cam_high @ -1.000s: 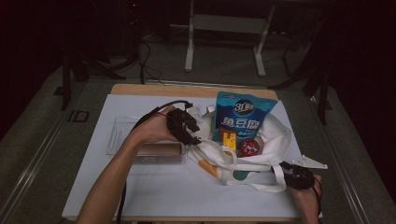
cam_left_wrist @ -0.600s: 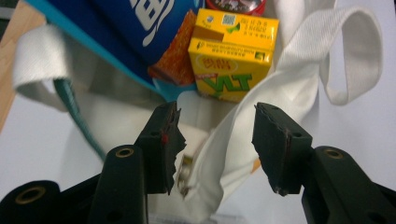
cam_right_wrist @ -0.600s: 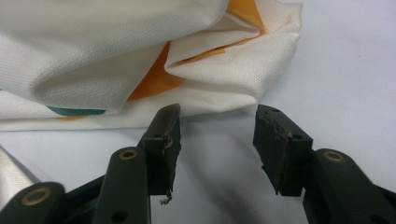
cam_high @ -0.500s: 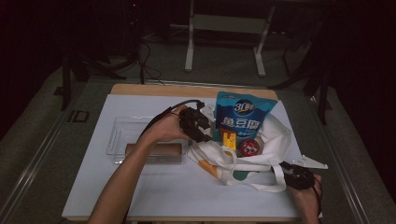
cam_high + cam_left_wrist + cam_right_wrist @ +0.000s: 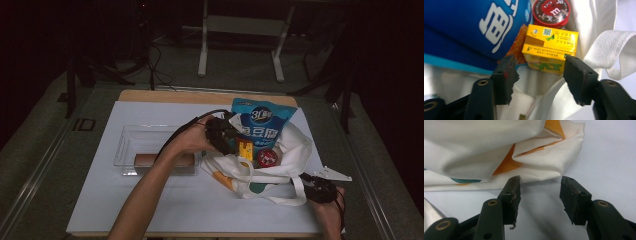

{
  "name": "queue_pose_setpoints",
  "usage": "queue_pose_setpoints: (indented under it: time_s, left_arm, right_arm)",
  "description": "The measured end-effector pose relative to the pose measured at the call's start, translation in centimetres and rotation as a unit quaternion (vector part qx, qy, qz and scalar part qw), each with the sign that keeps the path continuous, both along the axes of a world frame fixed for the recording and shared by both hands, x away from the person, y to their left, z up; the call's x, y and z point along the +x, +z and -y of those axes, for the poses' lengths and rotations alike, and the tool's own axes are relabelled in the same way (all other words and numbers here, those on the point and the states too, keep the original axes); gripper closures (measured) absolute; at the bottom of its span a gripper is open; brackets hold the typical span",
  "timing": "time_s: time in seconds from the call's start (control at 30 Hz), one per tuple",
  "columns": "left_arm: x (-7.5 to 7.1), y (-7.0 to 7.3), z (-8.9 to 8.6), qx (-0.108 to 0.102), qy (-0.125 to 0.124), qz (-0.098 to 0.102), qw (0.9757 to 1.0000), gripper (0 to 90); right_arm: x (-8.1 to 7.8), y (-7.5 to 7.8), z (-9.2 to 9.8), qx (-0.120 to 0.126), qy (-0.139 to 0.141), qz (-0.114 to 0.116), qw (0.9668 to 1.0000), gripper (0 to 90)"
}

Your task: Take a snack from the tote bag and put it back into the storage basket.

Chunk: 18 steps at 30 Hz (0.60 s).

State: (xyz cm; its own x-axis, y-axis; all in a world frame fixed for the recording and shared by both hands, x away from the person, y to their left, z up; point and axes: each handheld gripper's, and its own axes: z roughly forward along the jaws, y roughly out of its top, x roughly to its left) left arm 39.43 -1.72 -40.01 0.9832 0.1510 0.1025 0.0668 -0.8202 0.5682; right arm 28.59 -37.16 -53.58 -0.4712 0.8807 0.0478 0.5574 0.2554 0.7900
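Observation:
A white tote bag (image 5: 296, 150) lies open on the table, with a blue snack pouch (image 5: 261, 125), a yellow carton (image 5: 245, 149) and a red round tin (image 5: 267, 157) in its mouth. My left gripper (image 5: 227, 136) is at the bag's opening. In the left gripper view its jaws (image 5: 539, 72) have just been opening and stand open, with the yellow carton (image 5: 550, 50) just beyond the tips and untouched. The tin (image 5: 552, 11) and the pouch (image 5: 474, 27) lie behind it. My right gripper (image 5: 312, 187) rests open at the bag's near right corner, facing the cloth (image 5: 474, 152) with nothing between its jaws (image 5: 540, 192).
A clear plastic tray (image 5: 131, 137) sits left of the bag and holds a brown oblong item (image 5: 165, 160). An orange packet (image 5: 519, 47) peeks out beside the carton. The bag's straps (image 5: 280, 200) trail over the white table cover (image 5: 175, 210).
My left gripper has moved right, from above the tray's edge to the bag's mouth, and its jaws have spread wider. The right gripper has stayed in place.

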Motion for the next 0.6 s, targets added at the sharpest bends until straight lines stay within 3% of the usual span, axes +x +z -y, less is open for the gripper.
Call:
queue_pose_setpoints:
  time_s: [0.23,0.3,0.6]
  left_arm:
    - [-0.1,-0.5,1.0,0.008,0.002,0.002,1.0000,30.8]
    - [0.0,-0.6,1.2,0.013,0.004,0.008,0.9999,29.4]
    - [0.3,-1.3,2.0,0.013,0.003,-0.007,0.9999,26.9]
  right_arm:
    - [0.0,0.0,0.0,0.000,0.001,0.000,1.0000,50.6]
    - [0.0,0.0,0.0,0.000,0.001,0.000,1.0000,50.6]
    - [0.0,0.0,0.0,0.001,0.001,0.000,1.0000,50.5]
